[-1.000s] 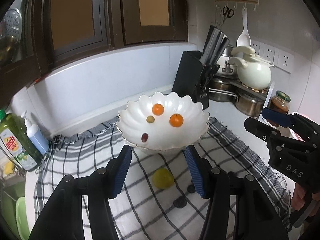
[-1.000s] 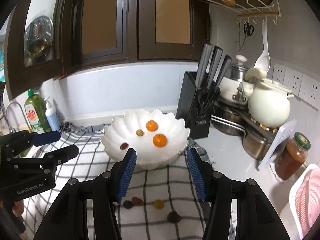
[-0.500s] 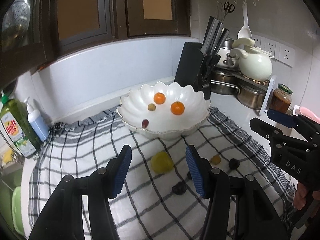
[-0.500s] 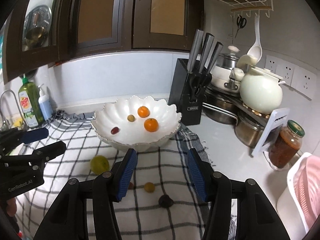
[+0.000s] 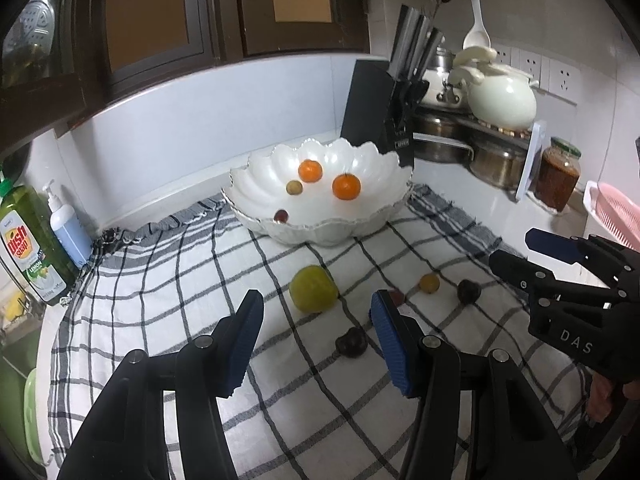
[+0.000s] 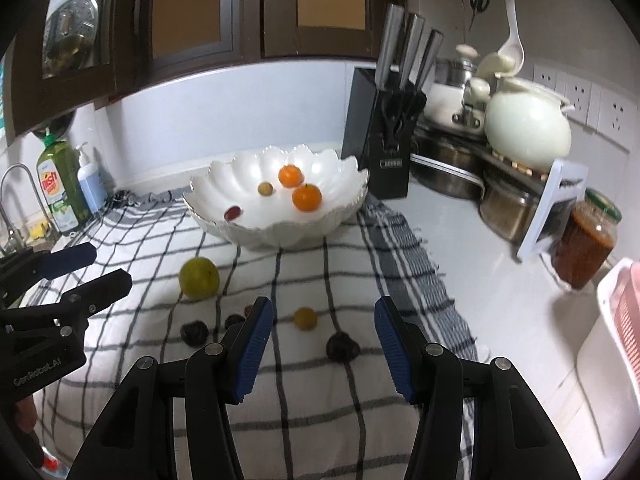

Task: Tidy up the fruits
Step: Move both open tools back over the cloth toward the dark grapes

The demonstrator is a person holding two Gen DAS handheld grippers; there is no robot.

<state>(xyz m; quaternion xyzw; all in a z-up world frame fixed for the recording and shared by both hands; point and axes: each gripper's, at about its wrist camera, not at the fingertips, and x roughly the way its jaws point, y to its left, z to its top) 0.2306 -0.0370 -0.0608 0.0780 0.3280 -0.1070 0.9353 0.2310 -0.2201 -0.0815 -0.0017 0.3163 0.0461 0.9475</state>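
A white scalloped bowl (image 5: 384, 216) (image 6: 344, 216) stands at the back of a checked cloth (image 5: 160, 288) and holds two oranges (image 5: 346, 186), a small yellow-green fruit and a red grape. On the cloth lie a yellow-green fruit (image 5: 313, 294) (image 6: 199, 278), a small yellow fruit (image 5: 429, 283) (image 6: 305, 318) and several dark fruits (image 5: 351, 343) (image 6: 342, 347). My left gripper (image 5: 318, 312) is open and empty, above the cloth just short of the yellow-green fruit. My right gripper (image 6: 323, 320) is open and empty, with the small yellow fruit and a dark fruit ahead between its fingers.
A black knife block (image 6: 384, 136) stands right of the bowl. Pots, a white kettle (image 6: 528, 128), a red jar (image 6: 584, 240) and a pink basket (image 6: 624, 320) are at the right. Dish soap bottles (image 5: 28, 240) and a sink are at the left.
Both grippers have drawn back from the bowl and risen, so more of the cloth and the loose fruits now show. Both stay open and empty.
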